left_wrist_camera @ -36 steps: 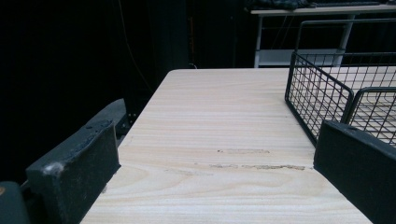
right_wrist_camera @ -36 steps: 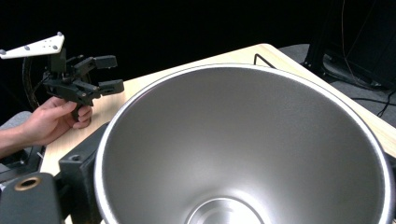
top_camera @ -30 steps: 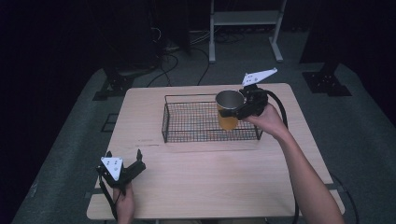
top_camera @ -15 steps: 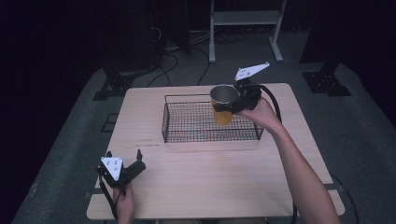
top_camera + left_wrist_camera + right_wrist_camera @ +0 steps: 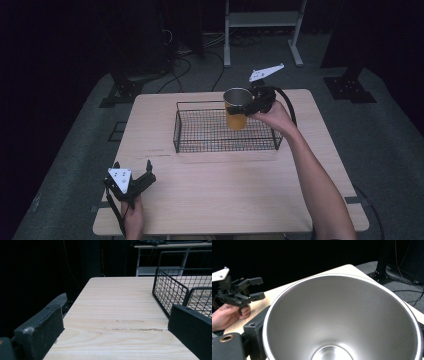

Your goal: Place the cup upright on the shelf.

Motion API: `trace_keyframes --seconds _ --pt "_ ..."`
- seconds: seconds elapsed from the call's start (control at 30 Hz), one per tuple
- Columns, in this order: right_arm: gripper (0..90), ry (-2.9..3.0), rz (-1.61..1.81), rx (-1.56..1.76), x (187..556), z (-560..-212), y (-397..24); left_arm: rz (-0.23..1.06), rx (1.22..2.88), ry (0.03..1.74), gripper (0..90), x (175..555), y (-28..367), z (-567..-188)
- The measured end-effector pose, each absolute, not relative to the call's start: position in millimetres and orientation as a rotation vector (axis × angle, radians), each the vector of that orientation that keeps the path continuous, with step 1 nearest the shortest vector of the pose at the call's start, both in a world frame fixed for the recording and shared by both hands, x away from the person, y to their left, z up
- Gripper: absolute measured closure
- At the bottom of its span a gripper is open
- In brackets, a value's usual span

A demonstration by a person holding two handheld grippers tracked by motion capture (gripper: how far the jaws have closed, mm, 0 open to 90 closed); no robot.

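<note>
In the high view my right gripper is shut on a cup, orange outside and steel inside. It holds the cup upright above the back right part of a black wire basket. The right gripper view looks down into the cup's empty steel inside, with one black jaw showing at its left rim. My left gripper rests at the table's front left corner, open and holding nothing. In the left gripper view its jaws stand wide apart over bare wood, with the basket's corner ahead on the right.
The light wooden table has open wood in front of the basket and on both sides of it. A dark floor with cables and a white stand lies beyond the far edge. The right gripper view shows the left gripper far off.
My right gripper has carried the cup a little left and toward the far side over the basket. The left gripper has stayed put.
</note>
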State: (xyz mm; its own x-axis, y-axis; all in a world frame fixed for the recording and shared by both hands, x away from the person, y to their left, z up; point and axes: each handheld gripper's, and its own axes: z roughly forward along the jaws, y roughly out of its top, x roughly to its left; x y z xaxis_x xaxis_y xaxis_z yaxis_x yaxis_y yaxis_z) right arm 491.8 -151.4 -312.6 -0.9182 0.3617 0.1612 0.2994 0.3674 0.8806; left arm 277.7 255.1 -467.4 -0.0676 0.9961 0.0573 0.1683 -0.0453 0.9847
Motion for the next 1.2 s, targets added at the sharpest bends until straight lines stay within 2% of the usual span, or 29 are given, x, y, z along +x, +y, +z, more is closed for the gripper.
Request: trace_keyframes --seconds 1.2 --pt "8.9 2.617 1.525 0.7 534.9 -381.8 -137.9 1.216 1.335 1.361 0.0 277.7 255.3 -467.5"
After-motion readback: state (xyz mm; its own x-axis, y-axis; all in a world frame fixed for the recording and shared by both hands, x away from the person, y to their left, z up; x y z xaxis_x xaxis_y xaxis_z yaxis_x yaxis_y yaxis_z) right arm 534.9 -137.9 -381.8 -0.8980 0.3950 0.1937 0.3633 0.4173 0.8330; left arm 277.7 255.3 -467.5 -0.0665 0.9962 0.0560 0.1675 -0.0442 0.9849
